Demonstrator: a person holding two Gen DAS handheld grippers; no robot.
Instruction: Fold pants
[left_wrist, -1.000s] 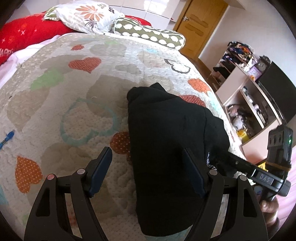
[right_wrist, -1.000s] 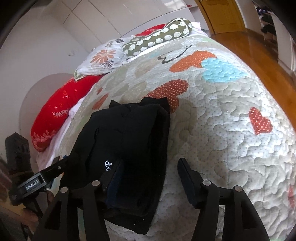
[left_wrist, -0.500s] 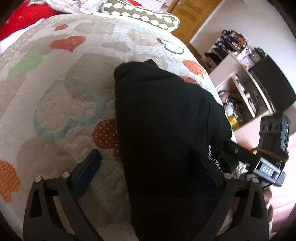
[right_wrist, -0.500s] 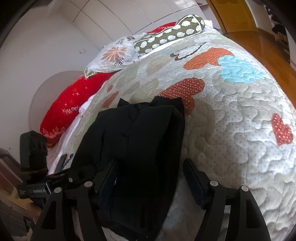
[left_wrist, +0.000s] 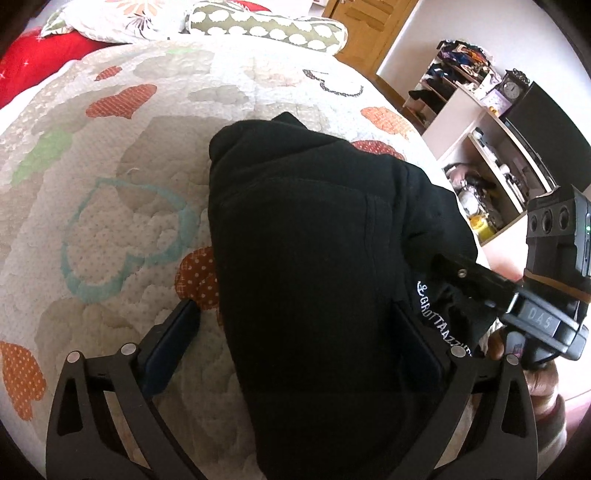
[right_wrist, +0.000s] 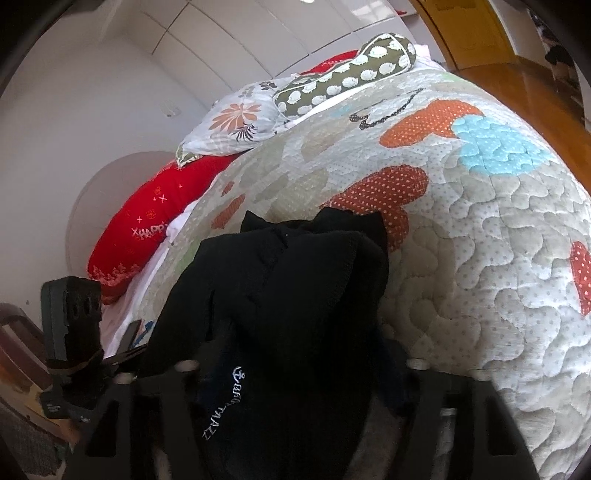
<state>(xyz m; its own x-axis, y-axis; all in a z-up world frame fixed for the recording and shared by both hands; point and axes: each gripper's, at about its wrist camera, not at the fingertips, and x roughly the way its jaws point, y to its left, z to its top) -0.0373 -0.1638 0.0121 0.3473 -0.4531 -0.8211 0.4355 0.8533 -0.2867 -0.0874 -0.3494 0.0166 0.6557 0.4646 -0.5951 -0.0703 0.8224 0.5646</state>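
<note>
The left gripper (left_wrist: 295, 350) has its fingers (left_wrist: 170, 339) spread wide, one on the quilt (left_wrist: 110, 184), the other over the near end of the black pants (left_wrist: 314, 258). The right gripper (right_wrist: 295, 369) also straddles that near end with fingers apart; the cloth covers the gap, so whether they pinch it I cannot tell. The pants lie bunched in a folded heap at the near edge of the bed, white lettering (right_wrist: 225, 406) showing. Farther off, by the head of the bed, rest a red pillow (right_wrist: 147, 229), a floral pillow (right_wrist: 236, 122) and a spotted bolster (right_wrist: 343, 74).
</note>
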